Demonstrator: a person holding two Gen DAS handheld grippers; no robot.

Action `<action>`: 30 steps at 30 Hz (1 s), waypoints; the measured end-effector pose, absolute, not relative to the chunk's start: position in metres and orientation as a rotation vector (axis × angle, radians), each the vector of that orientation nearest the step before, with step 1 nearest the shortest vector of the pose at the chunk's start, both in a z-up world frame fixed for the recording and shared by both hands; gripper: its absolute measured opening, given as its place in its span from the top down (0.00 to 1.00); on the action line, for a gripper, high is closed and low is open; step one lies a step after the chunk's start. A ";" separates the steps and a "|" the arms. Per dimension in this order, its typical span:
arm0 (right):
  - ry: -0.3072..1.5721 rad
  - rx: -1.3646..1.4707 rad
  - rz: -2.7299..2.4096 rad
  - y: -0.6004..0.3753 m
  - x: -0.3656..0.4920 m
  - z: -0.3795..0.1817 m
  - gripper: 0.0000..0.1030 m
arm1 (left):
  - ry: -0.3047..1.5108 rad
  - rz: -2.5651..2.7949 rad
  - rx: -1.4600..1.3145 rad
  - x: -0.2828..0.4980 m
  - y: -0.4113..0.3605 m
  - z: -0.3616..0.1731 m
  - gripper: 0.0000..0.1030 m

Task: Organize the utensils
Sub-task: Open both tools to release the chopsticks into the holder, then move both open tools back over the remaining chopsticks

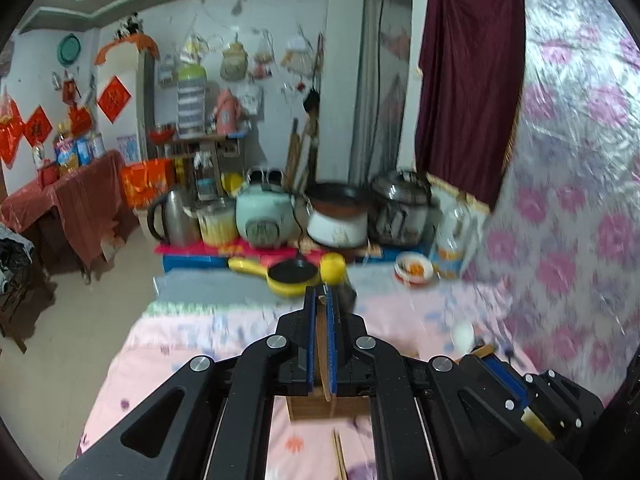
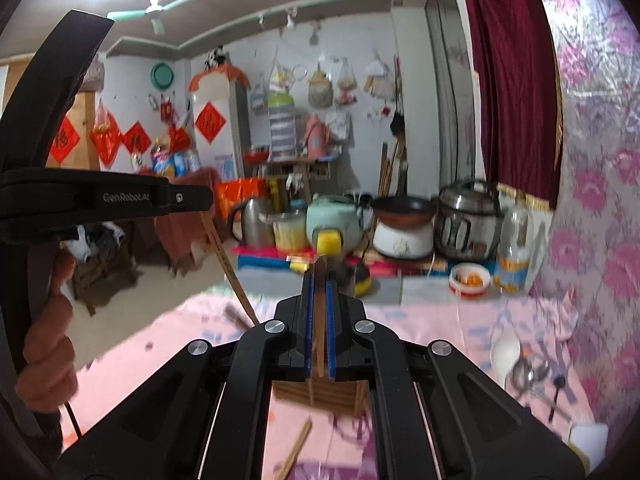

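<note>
Left wrist view: I saw a pink bedsheet [image 1: 192,344], cookers lined far. Both grippers were raised, pointing slightly down. Left gripper [image 1: 321,300] clamped a wooden chopstick [image 1: 322,344]; right gripper [image 2: 319,276] clamped another chopstick [image 2: 319,320]. Spoons [image 2: 516,364] lay right.

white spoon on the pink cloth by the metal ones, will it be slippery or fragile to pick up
The white spoon looks glossy and smooth, so hard pads may slip on it. If ceramic, which the blur leaves unclear, it could chip when dropped. Its bowl is rounded and lies beside the metal spoons on soft pink cloth, so a push would probably rock or swivel it rather than slide it.
</note>
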State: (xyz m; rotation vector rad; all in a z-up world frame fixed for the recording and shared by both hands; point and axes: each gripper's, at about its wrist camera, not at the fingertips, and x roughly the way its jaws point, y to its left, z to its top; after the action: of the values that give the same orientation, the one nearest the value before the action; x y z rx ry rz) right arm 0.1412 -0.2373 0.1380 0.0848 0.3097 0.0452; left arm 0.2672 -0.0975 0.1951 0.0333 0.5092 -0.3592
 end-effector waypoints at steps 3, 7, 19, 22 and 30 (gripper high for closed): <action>0.298 0.063 0.026 -0.233 0.167 0.135 0.94 | 0.504 -0.344 0.035 0.289 -0.105 0.178 0.94; 0.390 0.040 0.006 -0.232 0.202 0.096 0.89 | 0.610 -0.316 0.060 0.317 -0.110 0.123 0.82; 0.389 0.132 -0.008 -0.251 0.141 0.097 0.49 | 0.666 -0.230 0.025 0.265 -0.049 0.088 0.15; 0.381 0.130 -0.013 -0.250 0.119 0.095 0.39 | 0.687 -0.213 0.010 0.246 -0.035 0.082 0.13; 0.422 0.125 -0.016 -0.250 0.054 0.055 0.13 | 0.824 -0.192 -0.033 0.199 0.000 0.022 0.11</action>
State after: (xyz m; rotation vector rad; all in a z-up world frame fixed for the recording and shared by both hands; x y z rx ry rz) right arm 0.0536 -0.2498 0.0552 0.1247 0.4216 -0.0160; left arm 0.1995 -0.0003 0.0217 -0.0326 0.8243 -0.1922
